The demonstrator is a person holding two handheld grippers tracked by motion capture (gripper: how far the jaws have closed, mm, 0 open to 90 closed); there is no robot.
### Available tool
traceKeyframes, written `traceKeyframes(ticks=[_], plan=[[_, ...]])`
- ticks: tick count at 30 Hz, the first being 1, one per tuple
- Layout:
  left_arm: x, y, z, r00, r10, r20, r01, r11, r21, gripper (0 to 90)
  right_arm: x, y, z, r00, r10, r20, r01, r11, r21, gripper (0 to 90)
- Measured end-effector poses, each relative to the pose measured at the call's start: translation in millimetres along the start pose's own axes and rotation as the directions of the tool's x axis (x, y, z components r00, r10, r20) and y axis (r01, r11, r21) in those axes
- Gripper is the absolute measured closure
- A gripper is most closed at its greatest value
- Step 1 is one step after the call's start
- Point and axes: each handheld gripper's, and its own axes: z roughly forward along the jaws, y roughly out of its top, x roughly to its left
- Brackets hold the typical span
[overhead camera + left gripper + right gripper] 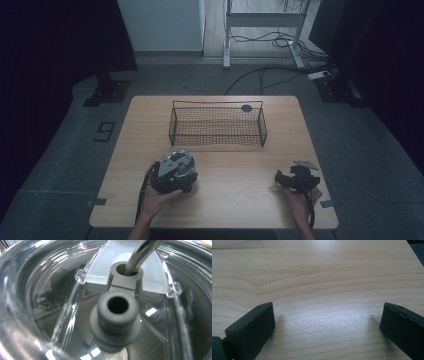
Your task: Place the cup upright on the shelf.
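- The left gripper, lower left of the high view, sits over a clear plastic lidded container with a grey rubber stopper and metal straw; whether its jaws are spread or clenched cannot be told.
- The right gripper, lower right, rests released on the light wooden table, jaws wide apart.
- The black wire mesh basket, at upper centre, appears empty.

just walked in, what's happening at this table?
A person sits at a wooden table with a handheld gripper in each hand. The left gripper is down over a clear plastic lid with a grey rubber plug and a metal straw through a grey ring; its camera is pressed close to that lid, so its grip can't be judged. The right gripper rests open over bare wood, holding nothing. A wire basket sits empty at the far side.
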Motion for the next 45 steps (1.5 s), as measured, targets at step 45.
traceKeyframes(ticks=[45], plan=[[20.6, 75.9, -25.1, 0.9984, -0.057, -0.007, 0.056, 0.9937, -0.097, 3.9, -0.3, 0.8, 0.8, 1.0, -0.006, 0.002, 0.006, 1.0, -0.003, 0.0]])
